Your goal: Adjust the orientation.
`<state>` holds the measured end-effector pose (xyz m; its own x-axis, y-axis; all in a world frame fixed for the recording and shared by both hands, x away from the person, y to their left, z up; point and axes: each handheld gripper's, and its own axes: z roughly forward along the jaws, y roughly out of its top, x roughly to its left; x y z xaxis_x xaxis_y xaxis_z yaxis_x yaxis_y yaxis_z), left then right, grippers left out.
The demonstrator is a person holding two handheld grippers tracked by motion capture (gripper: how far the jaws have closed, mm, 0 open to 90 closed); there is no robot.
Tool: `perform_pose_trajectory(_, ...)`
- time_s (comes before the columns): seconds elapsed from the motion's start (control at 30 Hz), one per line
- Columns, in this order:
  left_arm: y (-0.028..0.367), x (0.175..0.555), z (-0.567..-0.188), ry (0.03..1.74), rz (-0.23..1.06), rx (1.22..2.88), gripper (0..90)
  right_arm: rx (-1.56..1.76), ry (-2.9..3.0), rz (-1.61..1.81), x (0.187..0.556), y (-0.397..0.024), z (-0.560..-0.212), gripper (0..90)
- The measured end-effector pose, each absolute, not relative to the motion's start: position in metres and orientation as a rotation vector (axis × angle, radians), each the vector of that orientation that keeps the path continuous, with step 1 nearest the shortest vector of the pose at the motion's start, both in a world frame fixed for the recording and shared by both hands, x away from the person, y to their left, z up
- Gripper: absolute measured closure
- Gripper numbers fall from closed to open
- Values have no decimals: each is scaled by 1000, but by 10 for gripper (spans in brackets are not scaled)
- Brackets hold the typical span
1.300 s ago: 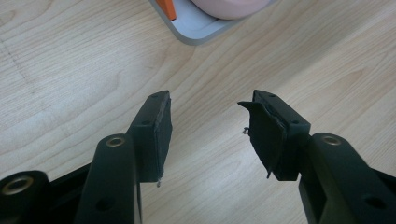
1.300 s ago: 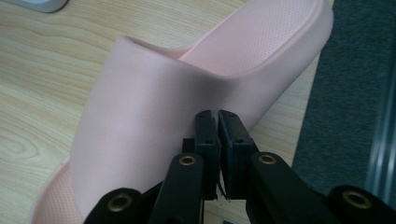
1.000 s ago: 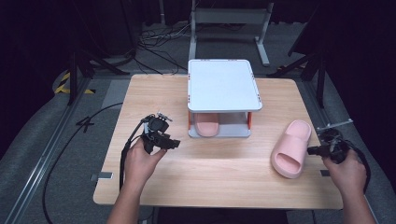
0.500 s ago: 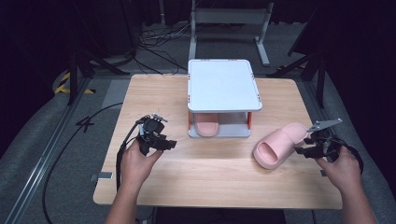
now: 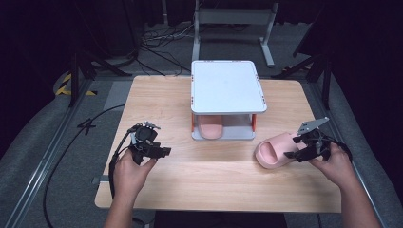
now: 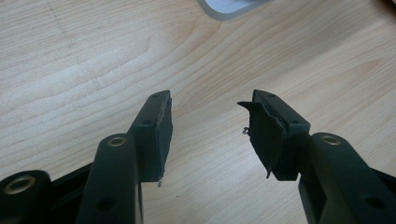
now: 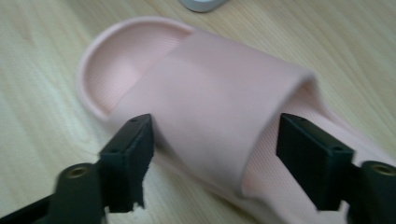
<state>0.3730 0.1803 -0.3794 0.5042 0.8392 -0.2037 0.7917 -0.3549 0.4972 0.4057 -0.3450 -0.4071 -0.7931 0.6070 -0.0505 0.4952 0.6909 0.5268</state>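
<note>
A pink slipper (image 5: 272,153) lies on its sole on the wooden table (image 5: 214,185), right of middle, toe pointing left. My right gripper (image 5: 293,151) holds it from the right. In the right gripper view the slipper (image 7: 205,88) has its strap between the two jaws of that gripper (image 7: 215,140), which press on either side. A second pink slipper (image 5: 210,128) rests under a white two-level rack (image 5: 227,85) at the table's middle back. My left gripper (image 5: 160,152) hovers at the left front, open over bare wood (image 6: 210,126).
The rack stands on short orange legs, and its grey corner (image 6: 224,9) shows ahead of the left jaws. Black cables (image 5: 102,142) trail off the table's left side. Dark floor and metal stands surround the table.
My right gripper has moved left with the slipper, which has turned from lying diagonally to lying almost crosswise. The left gripper has barely shifted.
</note>
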Motion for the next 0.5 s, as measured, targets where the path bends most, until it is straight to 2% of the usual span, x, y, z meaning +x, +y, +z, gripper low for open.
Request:
perform_pose_trajectory(0.2,173,377,-381,1323,107,2222,498,922,2691,726,401,-341,-403,425)
perform_pose_trajectory(0.5,163,387,-379,1286,92,2233,498,992,2646,851,385,-341,-385,640)
